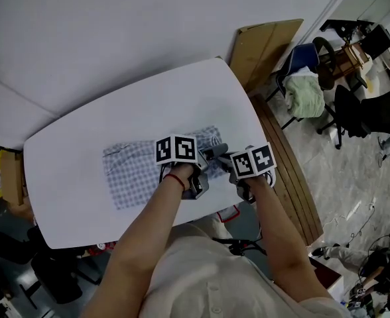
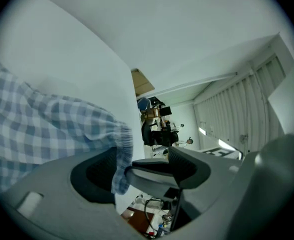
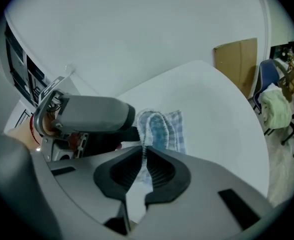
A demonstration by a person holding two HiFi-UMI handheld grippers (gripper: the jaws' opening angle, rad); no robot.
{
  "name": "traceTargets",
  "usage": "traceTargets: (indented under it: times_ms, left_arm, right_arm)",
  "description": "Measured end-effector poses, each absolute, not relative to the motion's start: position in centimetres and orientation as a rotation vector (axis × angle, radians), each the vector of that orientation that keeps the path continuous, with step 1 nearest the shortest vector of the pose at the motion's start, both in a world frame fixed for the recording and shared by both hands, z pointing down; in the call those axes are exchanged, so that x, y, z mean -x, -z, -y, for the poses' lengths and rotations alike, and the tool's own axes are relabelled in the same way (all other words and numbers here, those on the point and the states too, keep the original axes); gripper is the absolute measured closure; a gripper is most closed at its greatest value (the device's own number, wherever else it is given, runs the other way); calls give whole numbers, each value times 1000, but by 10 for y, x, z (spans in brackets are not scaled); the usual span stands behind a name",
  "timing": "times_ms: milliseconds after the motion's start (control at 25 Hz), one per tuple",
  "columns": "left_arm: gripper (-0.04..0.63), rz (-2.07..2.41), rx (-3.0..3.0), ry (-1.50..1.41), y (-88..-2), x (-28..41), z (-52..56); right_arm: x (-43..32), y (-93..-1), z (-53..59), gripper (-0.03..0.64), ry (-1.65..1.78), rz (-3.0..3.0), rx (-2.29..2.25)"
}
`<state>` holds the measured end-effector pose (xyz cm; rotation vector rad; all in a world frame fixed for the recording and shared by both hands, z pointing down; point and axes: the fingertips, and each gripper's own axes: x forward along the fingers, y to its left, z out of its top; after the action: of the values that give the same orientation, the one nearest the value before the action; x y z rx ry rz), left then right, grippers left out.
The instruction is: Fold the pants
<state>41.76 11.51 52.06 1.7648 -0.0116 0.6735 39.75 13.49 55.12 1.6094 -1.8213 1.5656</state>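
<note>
We note left gripper (image 2: 128,170) and right gripper (image 3: 144,156) each clamped on the pants (image 1: 132,171) waistband; overhead, our hands hide both grips.

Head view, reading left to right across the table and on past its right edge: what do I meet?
In order: pants → left gripper → right gripper → green cloth.

surface: white rounded table (image 1: 182,101) | on it: blue-checked pants (image 1: 132,171), seemingly folded, mostly lying flat
</note>
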Motion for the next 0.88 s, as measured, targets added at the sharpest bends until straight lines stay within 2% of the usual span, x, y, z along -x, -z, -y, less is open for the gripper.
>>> traceTargets:
  times_ms: [400,760,880]
  left_arm:
    - [284,-243,-2062,-877,-506,-344,-135]
    - [287,-198,-2151,-774,-490,-251,-134]
    - [287,-110,-2164,-749,-490,-220,-125]
  right_arm:
    - [-415,-579,-133,580,-1579,1734,-1642]
    - [-440,-596,-150,572,-1682,1646,-1679]
    - [-458,-589,-160,571,-1564,1605,-1682]
